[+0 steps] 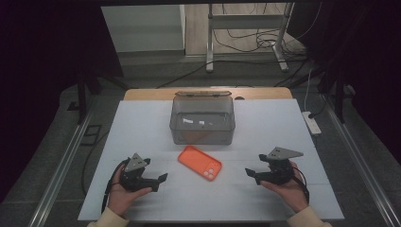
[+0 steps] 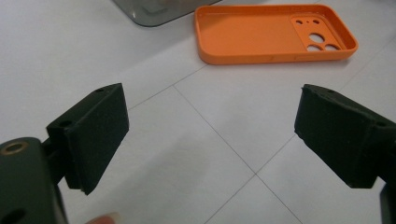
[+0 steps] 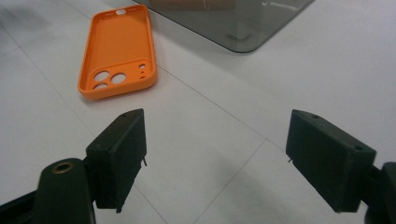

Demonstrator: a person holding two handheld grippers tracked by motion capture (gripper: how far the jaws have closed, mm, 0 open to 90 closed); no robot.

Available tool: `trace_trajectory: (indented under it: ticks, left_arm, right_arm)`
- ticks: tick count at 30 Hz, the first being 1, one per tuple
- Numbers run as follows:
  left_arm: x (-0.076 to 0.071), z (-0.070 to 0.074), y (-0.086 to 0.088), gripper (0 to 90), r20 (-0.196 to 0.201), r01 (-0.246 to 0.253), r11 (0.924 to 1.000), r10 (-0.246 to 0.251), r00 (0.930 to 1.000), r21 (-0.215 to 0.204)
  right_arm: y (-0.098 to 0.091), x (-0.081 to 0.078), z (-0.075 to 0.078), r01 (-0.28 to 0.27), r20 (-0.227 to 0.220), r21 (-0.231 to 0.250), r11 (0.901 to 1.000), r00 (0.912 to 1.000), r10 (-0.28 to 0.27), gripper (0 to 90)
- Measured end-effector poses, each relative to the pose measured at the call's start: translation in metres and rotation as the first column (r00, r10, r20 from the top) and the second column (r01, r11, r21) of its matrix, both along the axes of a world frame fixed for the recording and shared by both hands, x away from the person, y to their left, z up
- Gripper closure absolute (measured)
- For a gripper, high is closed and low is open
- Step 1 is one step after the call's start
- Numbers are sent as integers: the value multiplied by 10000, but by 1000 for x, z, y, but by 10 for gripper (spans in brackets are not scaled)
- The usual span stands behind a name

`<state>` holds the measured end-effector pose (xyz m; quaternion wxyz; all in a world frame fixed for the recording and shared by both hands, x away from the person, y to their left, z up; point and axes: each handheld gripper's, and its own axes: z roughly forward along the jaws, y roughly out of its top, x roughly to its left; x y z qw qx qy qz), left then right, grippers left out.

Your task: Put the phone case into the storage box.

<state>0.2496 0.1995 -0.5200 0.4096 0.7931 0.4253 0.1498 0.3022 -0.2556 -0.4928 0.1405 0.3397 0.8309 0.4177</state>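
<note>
Orange phone case (image 1: 200, 162) lies on the white table (image 1: 265, 127), hollow side up, near the middle and just in front of the clear plastic box (image 1: 202, 124), close to it but apart. Soft-looking orange shell with rounded corners and a low raised rim all round. Camera cut-out block at one end: three large round holes and a few small ones, white table showing through them. That end points toward the person's right and near side; the case sits skewed to the table edge. Inside is bare.

Left gripper (image 1: 159, 178) rests low in the person's left hand (image 1: 124, 196), near the case's left, well short of touching. Jaws spread wide, nothing between them but table.

Right gripper (image 1: 252, 174) in the right hand (image 1: 288, 189), on the opposite side of the case and somewhat farther off. Jaws likewise wide apart and holding nothing.

The box holds a few small pale bits, too small to identify.
</note>
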Motion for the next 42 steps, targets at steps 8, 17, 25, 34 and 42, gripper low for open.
trace_trajectory:
  ticks: [8,17,25,34,42]
  left_arm:
    - [0,0,-1,102,-35,21,10000,-21,10000,11]
    - [-1,1,-1,102,-13,28,10000,-28,10000,12]
    - [-1,1,0,103,-7,63,10000,-63,10000,32]
    - [-1,1,0,104,-54,64,10000,-63,10000,31]
    - [-1,1,-2,105,-62,101,9999,-101,9999,24]
  right_arm:
    - [3,-1,4,-139,55,87,9999,9999,138,209]
    - [8,-1,7,-281,90,131,9995,9996,280,215]
    - [10,1,8,-176,44,55,9998,9998,175,217]
    - [13,2,10,-130,-55,-65,9999,9999,130,219]
    - [21,4,14,-393,-198,-212,9990,9990,389,219]
